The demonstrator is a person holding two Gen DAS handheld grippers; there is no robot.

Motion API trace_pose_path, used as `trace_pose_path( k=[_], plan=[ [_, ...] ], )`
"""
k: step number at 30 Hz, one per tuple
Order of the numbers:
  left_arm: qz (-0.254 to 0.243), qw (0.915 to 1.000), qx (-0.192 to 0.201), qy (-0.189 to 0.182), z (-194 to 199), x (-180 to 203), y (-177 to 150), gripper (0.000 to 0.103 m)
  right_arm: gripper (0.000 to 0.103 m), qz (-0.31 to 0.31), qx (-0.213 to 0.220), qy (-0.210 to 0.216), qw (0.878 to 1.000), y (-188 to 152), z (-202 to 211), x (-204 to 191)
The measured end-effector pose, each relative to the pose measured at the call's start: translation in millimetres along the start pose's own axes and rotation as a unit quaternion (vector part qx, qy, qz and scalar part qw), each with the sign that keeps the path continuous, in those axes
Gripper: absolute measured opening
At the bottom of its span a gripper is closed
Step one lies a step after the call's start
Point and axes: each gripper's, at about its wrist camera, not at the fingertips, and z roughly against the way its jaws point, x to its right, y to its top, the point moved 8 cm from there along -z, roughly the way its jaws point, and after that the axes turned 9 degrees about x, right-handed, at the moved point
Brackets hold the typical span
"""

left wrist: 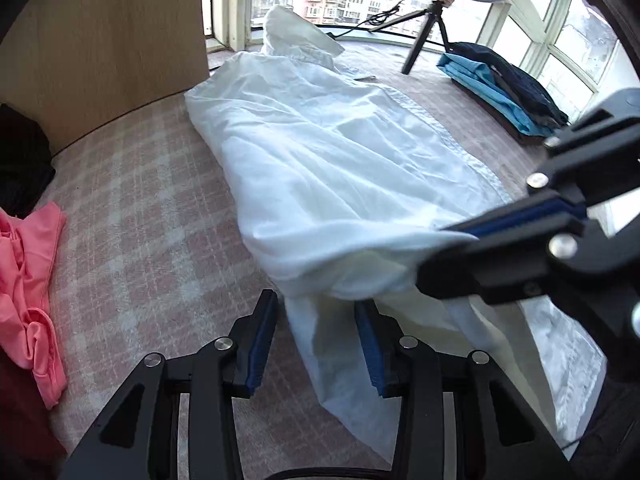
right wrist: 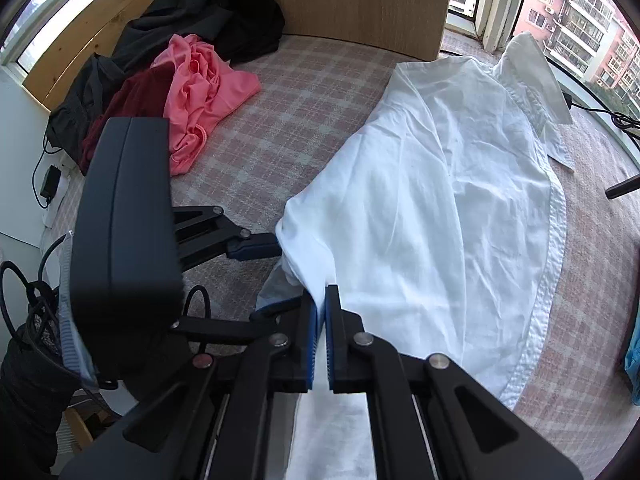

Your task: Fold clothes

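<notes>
My white cotton collared shirt lies stretched out along a bed covered in a pink-and-cream checked cloth, its collar at the far end toward the windows and its near edge lifted off the cover. My right tool has its blue-padded fingers pressed together on a bunched fold of that near edge, holding the fabric up; in the left wrist view the same tool reaches in from the right with the white cloth pinched in its tip. My left tool is spread wide, its two blue pads apart with the shirt's hanging edge between them, and I cannot tell whether either pad touches the cloth. To the left of the shirt, well apart from it, sits a crumpled salmon-pink garment lying against a dark red one and a heap of black clothes, all near a light wooden panel that stands at the bed's edge. On the far right side of the bed a folded stack of bright blue and navy clothes rests by the curved bay windows, just beside a black tripod carrying a ring light. Pink and white apartment blocks show through the glass.
</notes>
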Motion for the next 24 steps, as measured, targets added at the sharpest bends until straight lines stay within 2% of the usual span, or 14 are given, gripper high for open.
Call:
trace_pose_path(
  k=[5, 8, 12, 14, 17, 20, 23, 24],
  plan=[
    [0.063, 0.9976, 0.017, 0.025, 2, -30, 3, 0.04, 0.004, -0.004, -0.002, 0.0, 1.0, -1, 0, 2],
    [0.102, 0.9945, 0.023, 0.011, 6, -43, 1, 0.04, 0.004, -0.014, -0.005, 0.009, 1.0, -2, -1, 3],
    [0.078, 0.9959, 0.029, 0.036, 7, -40, -3, 0.041, 0.004, -0.015, -0.01, 0.02, 1.0, -2, -2, -3],
    [0.084, 0.9959, 0.027, 0.021, 8, -44, -5, 0.041, 0.005, -0.018, -0.021, 0.054, 0.998, -3, -6, -12],
    [0.093, 0.9956, 0.012, 0.005, 14, -55, -7, 0.042, 0.009, -0.012, -0.067, 0.123, 0.99, -17, -22, -37],
    [0.044, 0.9978, -0.002, 0.049, 32, -69, -18, 0.04, 0.009, 0.013, -0.084, 0.157, 0.984, -31, -13, -51],
    [0.069, 0.9966, 0.008, 0.045, 61, -83, -17, 0.04, 0.009, 0.014, -0.036, 0.162, 0.986, -24, 15, -34],
    [0.073, 0.9963, 0.02, 0.04, 66, -80, -9, 0.04, 0.009, 0.008, -0.013, 0.144, 0.99, -18, 20, -20]
  ],
)
